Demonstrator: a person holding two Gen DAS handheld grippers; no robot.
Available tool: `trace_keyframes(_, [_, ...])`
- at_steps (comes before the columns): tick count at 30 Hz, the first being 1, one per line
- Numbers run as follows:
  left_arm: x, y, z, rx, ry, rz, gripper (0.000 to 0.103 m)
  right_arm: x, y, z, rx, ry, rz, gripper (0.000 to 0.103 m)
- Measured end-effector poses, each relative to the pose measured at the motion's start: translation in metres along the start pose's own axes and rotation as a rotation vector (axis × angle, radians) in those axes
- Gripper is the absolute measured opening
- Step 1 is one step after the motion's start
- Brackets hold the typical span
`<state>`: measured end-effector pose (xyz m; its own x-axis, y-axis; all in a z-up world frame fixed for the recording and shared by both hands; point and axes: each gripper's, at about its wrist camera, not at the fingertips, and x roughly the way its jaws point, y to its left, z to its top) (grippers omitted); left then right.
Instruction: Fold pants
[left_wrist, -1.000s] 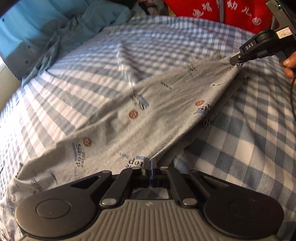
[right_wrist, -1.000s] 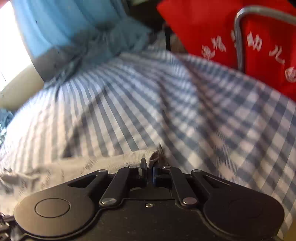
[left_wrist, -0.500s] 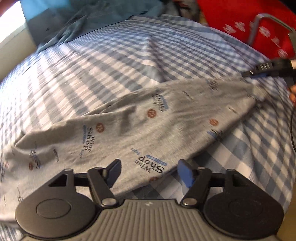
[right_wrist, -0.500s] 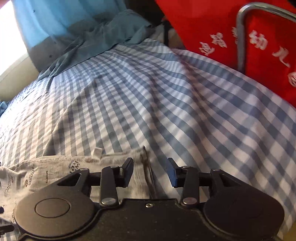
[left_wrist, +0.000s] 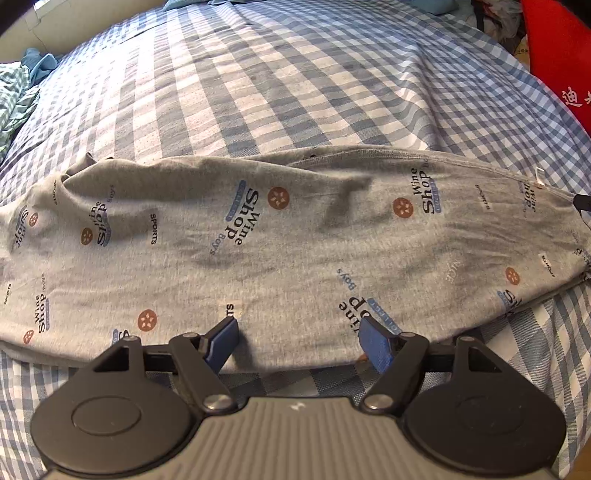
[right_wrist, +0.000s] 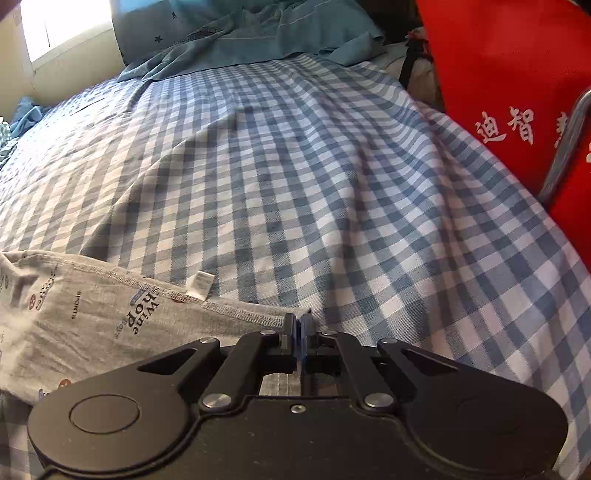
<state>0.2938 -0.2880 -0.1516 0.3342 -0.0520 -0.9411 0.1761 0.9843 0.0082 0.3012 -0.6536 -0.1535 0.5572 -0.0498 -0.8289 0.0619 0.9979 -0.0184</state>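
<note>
Since the earlier frames the left gripper (left_wrist: 297, 341) has let go of the pants (left_wrist: 295, 240) and drawn back, while the right gripper (right_wrist: 298, 328), which was spread half a second ago, is now closed again at the pants' far right corner. Left jaws stand released and wide apart, holding nothing; their blue pads (left_wrist: 225, 341) sit at the near edge of the cloth, whether over it or touching it cannot be told. Right jaws are clenched, the pads pressed together at the stitched hem, with the corner of the pants apparently pinched between them, though the cloth inside the jaws is partly hidden by the gripper body. Pants lie flat on the checked bed (left_wrist: 295, 81), seemingly already doubled leg on leg, a second layer showing along the lower right edge. Their long axis runs left to right across the left wrist view, square to the line of the left jaws, with one end running out of frame at the left and the other at the right, where the right gripper holds. A small white tag (right_wrist: 199, 284) sticks out from the hem just beside the right gripper. Judgement: the next fold most likely carries one end over along the long axis; the right gripper is placed at its end, whereas the left gripper faces the middle of the near edge and would need to shift sideways to an end corner before closing.
</note>
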Motion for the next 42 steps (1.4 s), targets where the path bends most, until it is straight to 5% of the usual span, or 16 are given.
trace_keyframes(4, [-0.003,0.003,-0.001,-0.007,0.010,0.014,0.078,0.014,0.000,-0.002,-0.012,0.040,-0.059,0.004])
trace_keyframes(6, [-0.010,0.009,-0.002,-0.018,-0.018,0.020,0.081,0.005,0.001,-0.001,-0.011,0.002,-0.114,0.030])
trace_keyframes(7, [-0.012,0.013,-0.003,-0.030,-0.034,0.026,0.085,-0.004,0.003,0.000,-0.017,-0.026,-0.106,0.032])
trace_keyframes(13, [-0.002,0.055,0.001,-0.158,-0.051,0.156,0.086,-0.021,0.061,-0.031,-0.196,-0.005,0.143,0.041])
trace_keyframes(15, [0.005,0.083,-0.002,-0.185,-0.028,0.204,0.086,-0.016,0.073,-0.047,-0.265,0.030,0.119,0.044])
trace_keyframes(18, [0.014,0.135,-0.019,-0.223,-0.008,0.218,0.102,-0.015,0.051,-0.062,-0.236,0.017,0.107,0.050])
trace_keyframes(23, [-0.018,0.217,-0.045,-0.273,-0.011,0.256,0.098,-0.030,0.037,-0.038,-0.201,0.016,-0.029,0.056])
trace_keyframes(27, [-0.051,0.277,-0.051,-0.392,-0.120,0.287,0.098,-0.035,0.068,-0.003,-0.149,-0.042,0.103,0.068])
trace_keyframes(30, [-0.056,0.306,-0.034,-0.457,-0.202,0.257,0.098,-0.019,0.139,0.030,-0.145,-0.052,0.327,0.068])
trace_keyframes(34, [-0.045,0.313,0.008,-0.365,-0.260,0.192,0.098,0.024,0.266,0.079,-0.175,-0.007,0.646,0.068])
trace_keyframes(38, [-0.023,0.313,0.049,-0.239,-0.226,0.050,0.098,0.057,0.374,0.107,-0.396,0.086,0.776,0.060])
trace_keyframes(40, [-0.012,0.316,0.061,-0.236,-0.186,-0.061,0.086,0.066,0.407,0.105,-0.503,0.126,0.771,0.045])
trace_keyframes(42, [-0.002,0.322,0.067,-0.270,-0.147,-0.148,0.081,0.062,0.428,0.097,-0.578,0.126,0.736,0.010])
